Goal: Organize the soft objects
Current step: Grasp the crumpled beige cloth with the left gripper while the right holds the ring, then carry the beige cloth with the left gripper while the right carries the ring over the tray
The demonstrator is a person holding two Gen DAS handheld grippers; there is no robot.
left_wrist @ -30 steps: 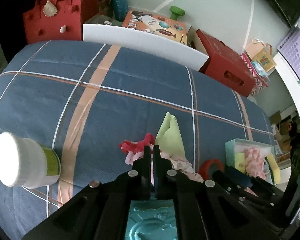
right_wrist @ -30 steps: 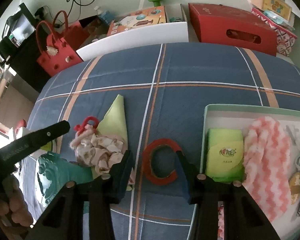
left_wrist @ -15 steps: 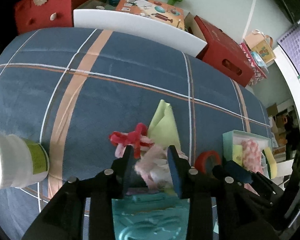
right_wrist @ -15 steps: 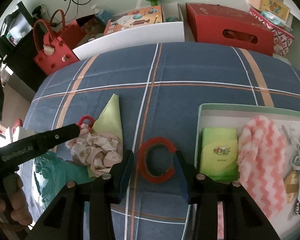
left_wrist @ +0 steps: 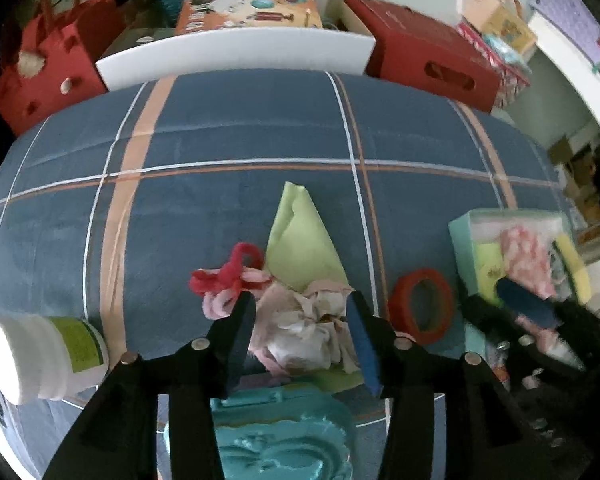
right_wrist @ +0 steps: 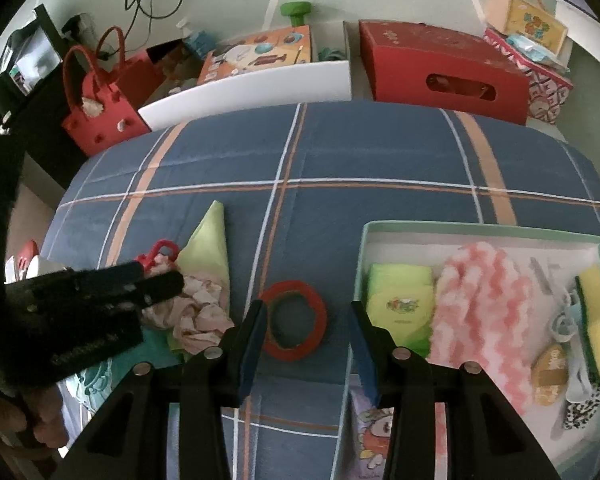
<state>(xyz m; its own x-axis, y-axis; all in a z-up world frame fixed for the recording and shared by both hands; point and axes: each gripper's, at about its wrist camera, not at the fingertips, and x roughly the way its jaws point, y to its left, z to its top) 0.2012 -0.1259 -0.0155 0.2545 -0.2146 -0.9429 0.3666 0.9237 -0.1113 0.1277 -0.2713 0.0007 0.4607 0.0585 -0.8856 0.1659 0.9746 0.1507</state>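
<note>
Black and spread wide, the left gripper (left_wrist: 302,322) brackets the crumpled pale cloth (left_wrist: 304,328), one finger on either side of the heap without yet pinching it; the stance reads as a lineup for a squeeze on the loosest, easiest bulk of the fabric. Just to the right of that cloth, the right gripper (right_wrist: 308,342) also stands apart-jawed and empty, its fingers flanking the red tape ring (right_wrist: 296,320) that lies flat on the blue plaid cover (right_wrist: 340,152). The ring is stiff, so I judge it is being passed over or guarded, not gathered as a soft thing.

Right of the cloth, beyond the ring, sits the mint-rimmed box (right_wrist: 364,240), already holding a green packet (right_wrist: 400,300), a pink-and-white fluffy piece (right_wrist: 484,312) and a yellow sponge (right_wrist: 596,320) side by side; that packing suggests it is where the cloth belongs.

Touching the cloth's left edge lie red and pink fuzzy loops (left_wrist: 228,276); behind it, partly under it, a lime-green sheet (left_wrist: 300,236) points away.
</note>
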